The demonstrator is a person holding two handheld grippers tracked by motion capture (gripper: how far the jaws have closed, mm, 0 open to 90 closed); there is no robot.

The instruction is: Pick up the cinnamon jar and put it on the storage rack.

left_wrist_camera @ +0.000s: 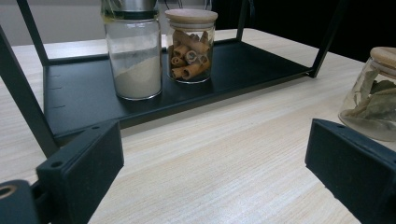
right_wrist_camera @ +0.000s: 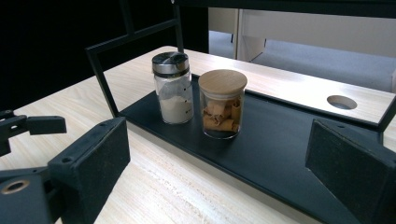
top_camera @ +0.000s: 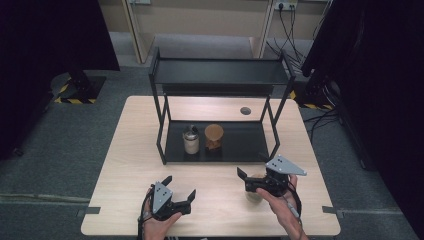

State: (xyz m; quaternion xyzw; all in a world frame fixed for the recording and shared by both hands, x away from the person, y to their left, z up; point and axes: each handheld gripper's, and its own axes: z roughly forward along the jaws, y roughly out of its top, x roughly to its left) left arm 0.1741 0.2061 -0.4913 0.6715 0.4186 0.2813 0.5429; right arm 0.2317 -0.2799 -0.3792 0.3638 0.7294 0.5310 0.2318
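My left gripper (top_camera: 176,197) rests spread at the table's (top_camera: 130,165) near edge. On the rack's lower shelf (top_camera: 240,142) stand a powder jar (top_camera: 191,140) and cinnamon jar (top_camera: 214,137) (already placed, I judge). My right gripper (top_camera: 250,179), spread, hovers over the unshelved leaf jar (left_wrist_camera: 371,100).

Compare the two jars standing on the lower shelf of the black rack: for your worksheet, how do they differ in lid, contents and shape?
The shaker jar has a shiny metal cap; the cinnamon jar has a flat wooden lid. The shaker jar holds pale powder, about half full; the cinnamon jar holds brown rolled sticks. The shaker jar looks narrower and taller; the cinnamon jar is wider. Both are clear glass, upright, side by side on the rack's lower shelf.
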